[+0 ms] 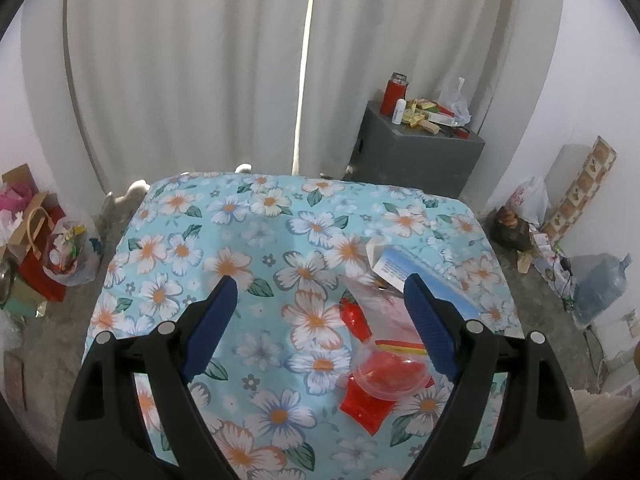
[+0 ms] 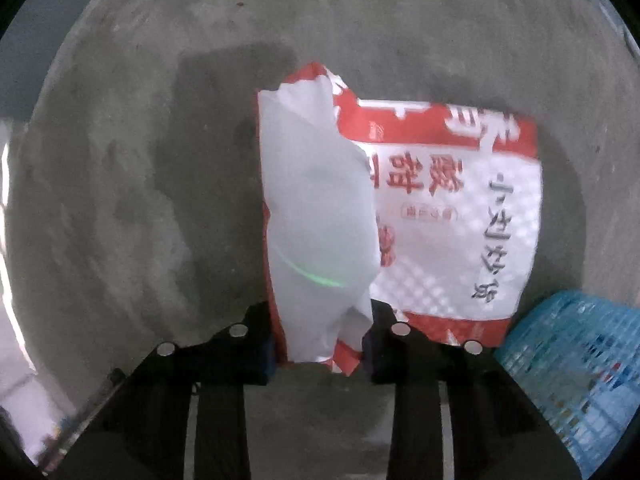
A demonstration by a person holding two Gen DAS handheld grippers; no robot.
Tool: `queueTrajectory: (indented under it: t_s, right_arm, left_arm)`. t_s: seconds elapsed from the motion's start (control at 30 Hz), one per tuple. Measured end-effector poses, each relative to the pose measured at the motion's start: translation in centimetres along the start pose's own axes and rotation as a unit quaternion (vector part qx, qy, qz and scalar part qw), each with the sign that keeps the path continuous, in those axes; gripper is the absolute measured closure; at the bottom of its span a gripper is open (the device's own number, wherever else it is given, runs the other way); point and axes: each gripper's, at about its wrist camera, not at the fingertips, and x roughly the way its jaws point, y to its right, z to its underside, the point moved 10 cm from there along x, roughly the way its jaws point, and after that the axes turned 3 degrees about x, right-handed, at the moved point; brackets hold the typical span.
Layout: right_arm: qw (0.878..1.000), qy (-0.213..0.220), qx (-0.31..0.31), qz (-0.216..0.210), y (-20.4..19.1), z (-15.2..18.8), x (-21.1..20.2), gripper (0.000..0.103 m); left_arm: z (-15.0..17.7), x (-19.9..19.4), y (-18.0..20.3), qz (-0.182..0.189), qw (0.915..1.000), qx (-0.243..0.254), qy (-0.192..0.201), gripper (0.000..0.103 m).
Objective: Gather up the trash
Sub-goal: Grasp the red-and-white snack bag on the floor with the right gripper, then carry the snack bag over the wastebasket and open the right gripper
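In the left wrist view my left gripper is open and empty above a table with a floral blue cloth. Trash lies to its right: a white and blue carton, a clear plastic bag, red wrappers and a clear plastic cup with red inside. In the right wrist view my right gripper is shut on a red and white snack bag with a white inner flap, held above the grey concrete floor.
A blue mesh basket sits at the lower right in the right wrist view. A dark cabinet with bottles stands behind the table. Bags lie on the floor at left, a water jug at right. White curtains hang behind.
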Motion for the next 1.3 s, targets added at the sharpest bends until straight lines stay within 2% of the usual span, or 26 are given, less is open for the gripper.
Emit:
queueTrajectory:
  t_s: [0.1,0.2,0.27,0.33,0.4,0.5,0.57,0.67,0.73,0.77,0.83,0.9,0.97,1.0,1.07,1.13,1.17,1.2,1.3]
  right_arm:
    - [0.999,0.018,-0.014,-0.026,-0.4,0.1,-2.3,0.076]
    - [0.994,0.051,-0.04,-0.089,-1.8,1.1,-7.5,0.077]
    - [0.986,0.083,-0.075,-0.127,-2.6,2.7,-13.0,0.077]
    - [0.973,0.13,-0.112,-0.153,-2.5,5.2,-19.3,0.077]
    - [0.956,0.185,-0.147,-0.176,-1.1,8.7,-26.8,0.077]
    - [0.937,0.23,-0.159,-0.208,2.3,13.5,-33.6,0.077]
    - [0.929,0.248,-0.15,-0.23,6.0,16.7,-36.5,0.076]
    - [0.921,0.258,-0.135,-0.259,10.7,19.3,-36.1,0.076]
    - [0.92,0.228,-0.106,-0.301,12.9,20.1,-34.0,0.076]
    - [0.918,0.216,-0.072,-0.325,14.8,19.9,-32.5,0.076]
    - [0.918,0.196,-0.033,-0.342,18.1,19.0,-29.3,0.075]
    - [0.92,0.147,0.032,-0.361,21.2,18.4,-24.4,0.074]
    - [0.932,0.13,0.054,-0.335,23.4,18.0,-21.3,0.073]
    - [0.938,0.117,0.074,-0.318,24.6,17.9,-19.6,0.068]
    - [0.94,0.112,0.089,-0.311,25.3,18.1,-18.8,0.06]
    - [0.949,0.124,0.096,-0.275,26.2,18.0,-19.0,0.041]
    - [0.951,0.134,0.097,-0.26,26.6,18.0,-19.4,0.037]
    - [0.952,0.147,0.099,-0.251,26.9,18.1,-20.1,0.034]
    - [0.95,0.179,0.112,-0.228,29.2,17.7,-21.9,0.034]
  left_arm:
    - [0.0,-0.5,0.2,0.004,1.0,0.005,0.005,0.022]
    - [-0.1,-1.6,0.3,0.017,0.9997,0.005,0.017,0.022]
    - [-0.3,-2.5,0.5,0.029,0.9992,0.004,0.028,0.022]
    - [-0.4,-3.7,0.5,0.044,0.9982,0.001,0.04,0.022]
    - [-0.5,-4.8,0.4,0.057,0.9969,-0.004,0.054,0.022]
    - [-0.6,-6.5,0.3,0.081,0.9939,-0.016,0.073,0.022]
    - [-0.4,-7.6,0.3,0.101,0.9912,-0.025,0.082,0.022]
    - [-0.1,-8.7,0.2,0.112,0.9896,-0.03,0.085,0.022]
    - [0.0,-9.5,0.5,0.121,0.9884,-0.033,0.086,0.022]
    - [0.0,-10.0,0.6,0.127,0.9876,-0.034,0.086,0.022]
    - [0.0,-10.9,0.9,0.134,0.9861,-0.036,0.091,0.022]
    - [-0.1,-11.9,1.0,0.135,0.9853,-0.034,0.099,0.022]
    - [-0.1,-12.8,1.3,0.136,0.9846,-0.03,0.106,0.022]
    - [0.0,-12.9,1.4,0.135,0.9847,-0.03,0.106,0.022]
    - [0.1,-13.3,1.7,0.141,0.9841,-0.031,0.104,0.022]
    - [0.1,-13.6,2.0,0.145,0.9834,-0.029,0.105,0.022]
    - [0.1,-13.8,2.1,0.147,0.9829,-0.028,0.106,0.022]
    - [0.1,-14.0,2.3,0.151,0.9823,-0.027,0.108,0.022]
    - [0.3,-14.6,2.8,0.159,0.9804,-0.019,0.115,0.02]
